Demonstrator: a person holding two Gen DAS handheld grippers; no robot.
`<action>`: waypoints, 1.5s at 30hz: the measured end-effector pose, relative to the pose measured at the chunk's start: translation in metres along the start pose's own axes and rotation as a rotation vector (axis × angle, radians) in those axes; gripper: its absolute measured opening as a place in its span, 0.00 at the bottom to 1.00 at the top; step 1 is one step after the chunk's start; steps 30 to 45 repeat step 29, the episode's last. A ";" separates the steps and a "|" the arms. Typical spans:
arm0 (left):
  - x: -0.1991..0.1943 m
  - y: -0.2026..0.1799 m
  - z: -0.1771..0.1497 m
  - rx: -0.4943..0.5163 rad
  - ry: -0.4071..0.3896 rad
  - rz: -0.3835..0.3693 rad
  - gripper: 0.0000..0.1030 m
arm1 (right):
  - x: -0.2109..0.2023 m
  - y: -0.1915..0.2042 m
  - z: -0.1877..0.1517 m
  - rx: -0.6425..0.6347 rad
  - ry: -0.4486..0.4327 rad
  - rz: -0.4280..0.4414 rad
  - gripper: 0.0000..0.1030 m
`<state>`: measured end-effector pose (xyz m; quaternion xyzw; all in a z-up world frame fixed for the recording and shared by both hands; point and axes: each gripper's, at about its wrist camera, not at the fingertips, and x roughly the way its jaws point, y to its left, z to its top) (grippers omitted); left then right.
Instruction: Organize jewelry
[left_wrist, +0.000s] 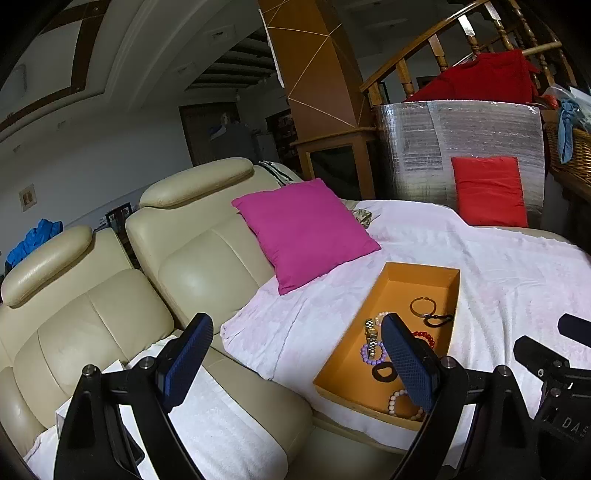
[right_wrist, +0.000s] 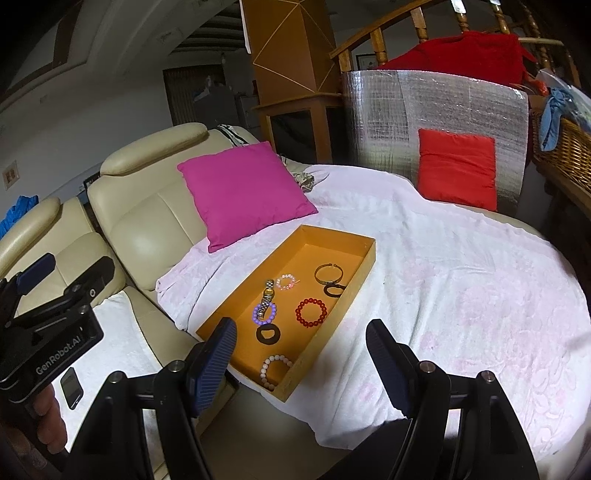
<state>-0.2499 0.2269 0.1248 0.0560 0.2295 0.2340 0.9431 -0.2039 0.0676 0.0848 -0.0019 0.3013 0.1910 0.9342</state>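
One shallow orange cardboard tray (right_wrist: 364, 258) on pale pink blanket (right_wrist: 461, 277), holding four beaded bracelets, one gold metal watch (right_wrist: 267, 293), one bangle, two black rings. Left gripper (left_wrist: 295, 360), right gripper (right_wrist: 301, 350): both spread wide, grasping nothing.

Orange tray (right_wrist: 364, 258), magenta cushion (right_wrist: 243, 192), red bracelet (right_wrist: 311, 313)

Premises: private home, living room. Evidence: cream leather recliner sofa (left_wrist: 110, 295) with padded headrests; magenta square cushion (right_wrist: 245, 194) against sofa back; pale pink floral blanket (right_wrist: 461, 295) over seat; red cushion (right_wrist: 458, 168) at far edge; turned wooden stair banister (left_wrist: 436, 48); wicker basket (right_wrist: 565, 147); recessed ceiling.
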 end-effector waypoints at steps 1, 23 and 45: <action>0.001 0.001 -0.001 -0.001 0.001 0.000 0.90 | 0.001 0.000 0.000 -0.002 0.001 -0.003 0.74; 0.052 -0.014 0.002 0.019 0.070 0.013 0.90 | 0.049 -0.001 0.025 -0.049 0.037 -0.002 0.74; 0.062 -0.070 0.020 0.073 0.048 -0.101 0.90 | 0.059 -0.071 0.042 0.056 0.009 -0.025 0.74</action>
